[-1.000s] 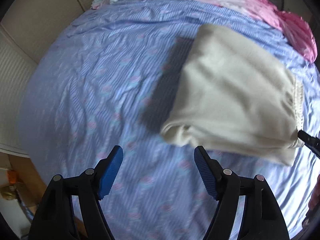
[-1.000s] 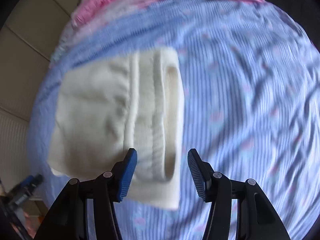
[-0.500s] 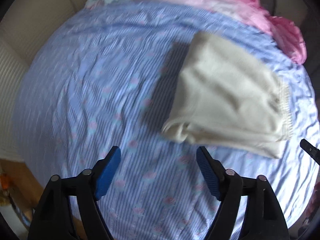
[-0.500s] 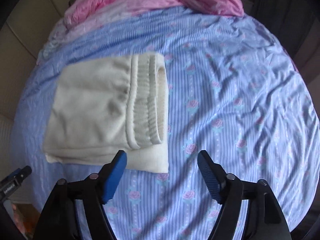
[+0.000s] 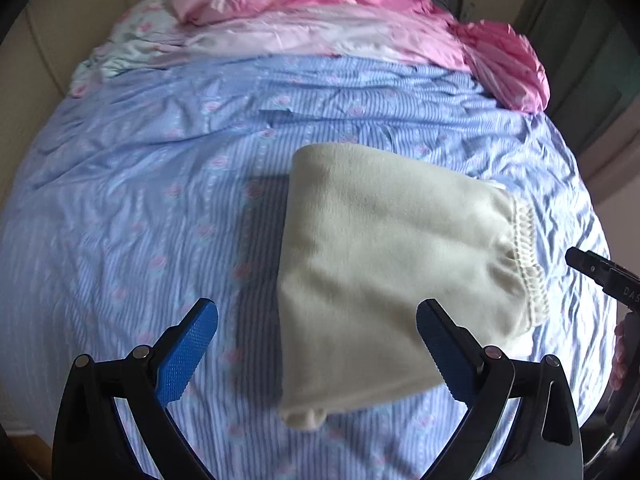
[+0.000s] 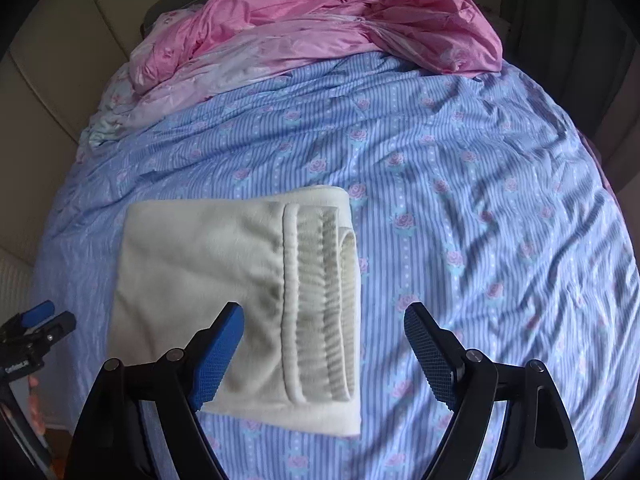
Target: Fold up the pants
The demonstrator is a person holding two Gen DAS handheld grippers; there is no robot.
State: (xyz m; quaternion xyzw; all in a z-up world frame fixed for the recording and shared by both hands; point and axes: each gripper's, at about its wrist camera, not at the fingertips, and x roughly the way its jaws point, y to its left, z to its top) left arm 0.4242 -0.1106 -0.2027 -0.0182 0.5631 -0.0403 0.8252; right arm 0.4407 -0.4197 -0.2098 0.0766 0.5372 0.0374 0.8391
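The cream pants (image 5: pixel 384 264) lie folded into a compact rectangle on the blue striped bed sheet (image 5: pixel 140 220); their ribbed waistband faces right. In the right wrist view the pants (image 6: pixel 208 280) lie left of centre with the waistband (image 6: pixel 320 304) on top. My left gripper (image 5: pixel 318 344) is open and empty, above the near edge of the pants. My right gripper (image 6: pixel 324 348) is open and empty, above the waistband end. Each gripper shows at the edge of the other's view.
A crumpled pink duvet (image 5: pixel 320 4) and pale pink sheet are piled at the far end of the bed, also in the right wrist view (image 6: pixel 340 28). Beige padded wall panels (image 6: pixel 44 60) stand to the left. The bed's near edge lies just below both grippers.
Both grippers have pulled back from the folded pants and opened wider. The right gripper no longer straddles the waistband edge. The pants lie still on the sheet.
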